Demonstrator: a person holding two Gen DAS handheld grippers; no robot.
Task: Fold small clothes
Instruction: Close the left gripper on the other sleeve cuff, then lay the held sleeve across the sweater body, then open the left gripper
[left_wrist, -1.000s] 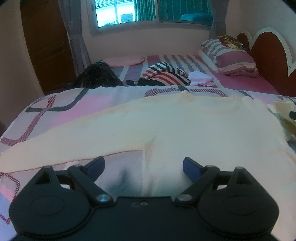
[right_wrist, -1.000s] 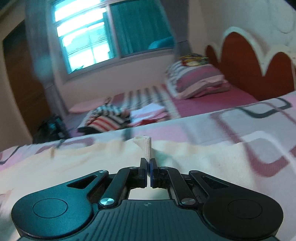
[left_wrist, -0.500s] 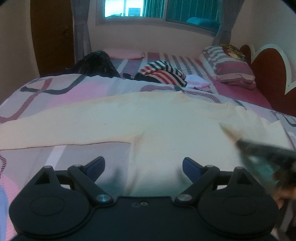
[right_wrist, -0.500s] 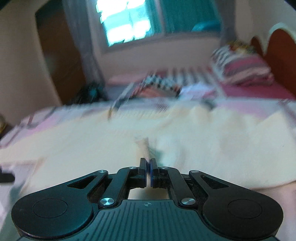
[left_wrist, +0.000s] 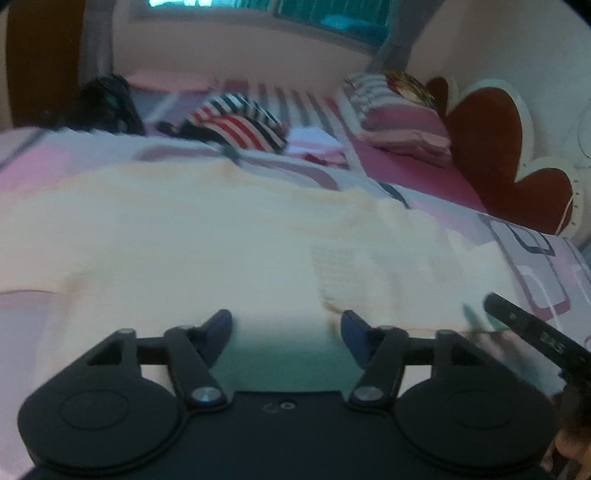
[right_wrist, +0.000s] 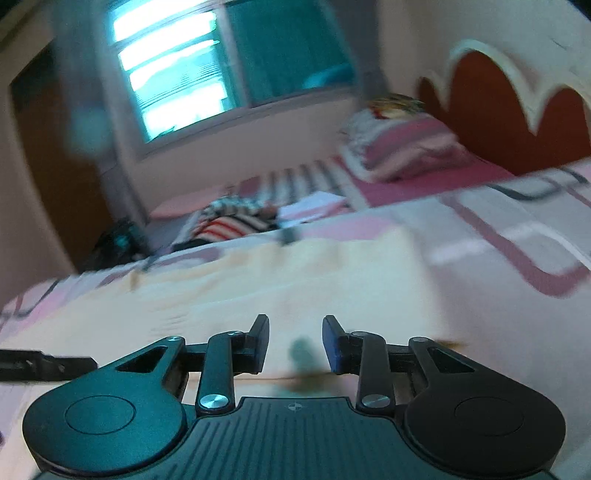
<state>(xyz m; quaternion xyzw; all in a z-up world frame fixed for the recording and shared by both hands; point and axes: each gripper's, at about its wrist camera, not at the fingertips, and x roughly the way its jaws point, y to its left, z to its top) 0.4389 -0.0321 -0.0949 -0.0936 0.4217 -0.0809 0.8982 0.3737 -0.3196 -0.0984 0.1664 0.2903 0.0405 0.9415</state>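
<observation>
Currently, by label:
Left tongs (left_wrist: 286, 332): angled downward over the bed; jaws parted and closing, blue pads clear of any cloth, nothing gripped.
Right tongs (right_wrist: 295, 341): tilted gently down; jaws opening, released, nothing between them.
Cream garment (left_wrist: 207, 236): spread flat on the patterned bedspread (right_wrist: 517, 251), directly beneath both tongs.
Striped clothes (left_wrist: 243, 127): piled farther up the bed, well apart.
Pillow (left_wrist: 399, 118): near the headboard (left_wrist: 495, 147).

Home bedroom: bed (left_wrist: 532, 258), pillow (left_wrist: 399, 122), headboard (right_wrist: 509, 110)
</observation>
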